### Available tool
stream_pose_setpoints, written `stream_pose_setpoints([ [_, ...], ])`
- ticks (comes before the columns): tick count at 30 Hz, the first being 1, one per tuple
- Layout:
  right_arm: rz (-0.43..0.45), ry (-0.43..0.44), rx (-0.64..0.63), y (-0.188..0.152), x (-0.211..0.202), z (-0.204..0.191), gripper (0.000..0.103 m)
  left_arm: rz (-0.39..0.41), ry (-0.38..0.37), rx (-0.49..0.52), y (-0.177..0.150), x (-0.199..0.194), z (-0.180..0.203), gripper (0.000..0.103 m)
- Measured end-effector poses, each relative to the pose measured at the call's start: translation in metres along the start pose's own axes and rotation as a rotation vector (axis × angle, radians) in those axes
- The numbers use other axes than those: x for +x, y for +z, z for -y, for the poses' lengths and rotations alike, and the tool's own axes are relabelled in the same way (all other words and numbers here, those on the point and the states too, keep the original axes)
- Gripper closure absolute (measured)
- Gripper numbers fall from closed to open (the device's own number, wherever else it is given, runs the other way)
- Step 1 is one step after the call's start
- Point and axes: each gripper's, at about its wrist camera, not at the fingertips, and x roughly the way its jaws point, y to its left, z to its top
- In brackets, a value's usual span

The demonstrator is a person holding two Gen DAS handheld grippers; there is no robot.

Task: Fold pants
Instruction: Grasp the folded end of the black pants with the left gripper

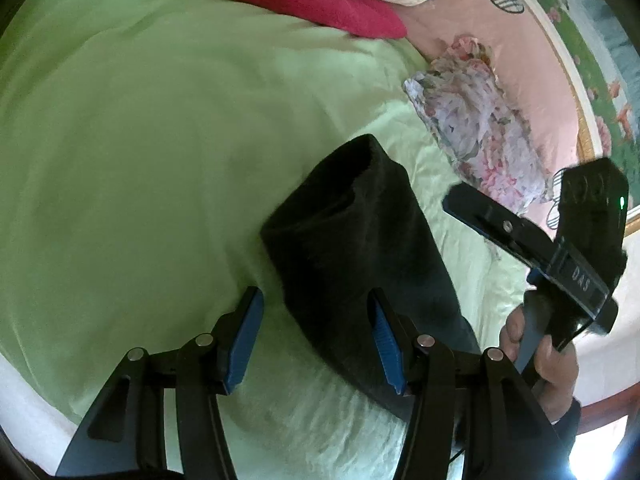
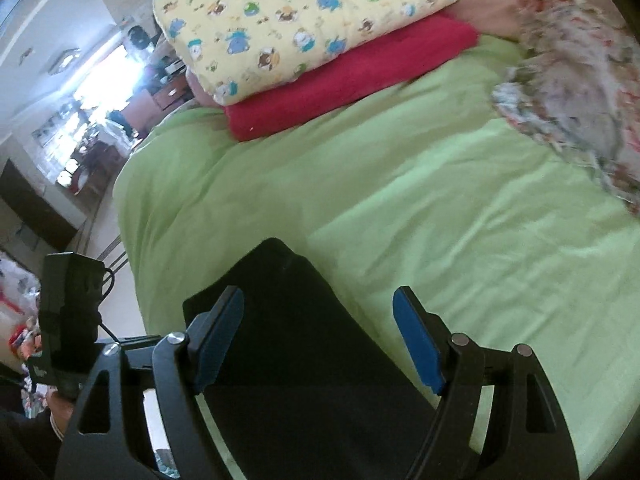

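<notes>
The black pants [image 1: 360, 248] lie folded in a compact bundle on the green bed sheet [image 1: 140, 140]. They also show in the right wrist view [image 2: 296, 340]. My left gripper [image 1: 316, 336] is open and empty, its right finger over the bundle's near edge. My right gripper [image 2: 316, 336] is open and empty, hovering over the pants. The right gripper also shows at the right of the left wrist view [image 1: 520, 236]. The left gripper shows at the left edge of the right wrist view [image 2: 72, 312].
A yellow patterned pillow [image 2: 304, 20] rests on a folded red cloth [image 2: 352, 80] at the head of the bed. A crumpled floral cloth [image 1: 476, 120] lies on the pink sheet [image 1: 520, 60] beside the green one. The bed's edge drops to the floor [image 2: 120, 280] at left.
</notes>
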Motion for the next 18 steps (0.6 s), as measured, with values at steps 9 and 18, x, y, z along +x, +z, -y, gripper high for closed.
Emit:
stream_pose_setpoints([
  [9, -0.105, 0.124, 0.020, 0.016, 0.047, 0.011, 0.043, 0.023, 0.014, -0.005, 0.002, 0.010, 0.002, 0.051],
  [18, -0.126, 0.184, 0.031, 0.009, 0.054, 0.008, 0.072, 0.039, 0.015, 0.037, 0.005, 0.010, 0.010, 0.084],
])
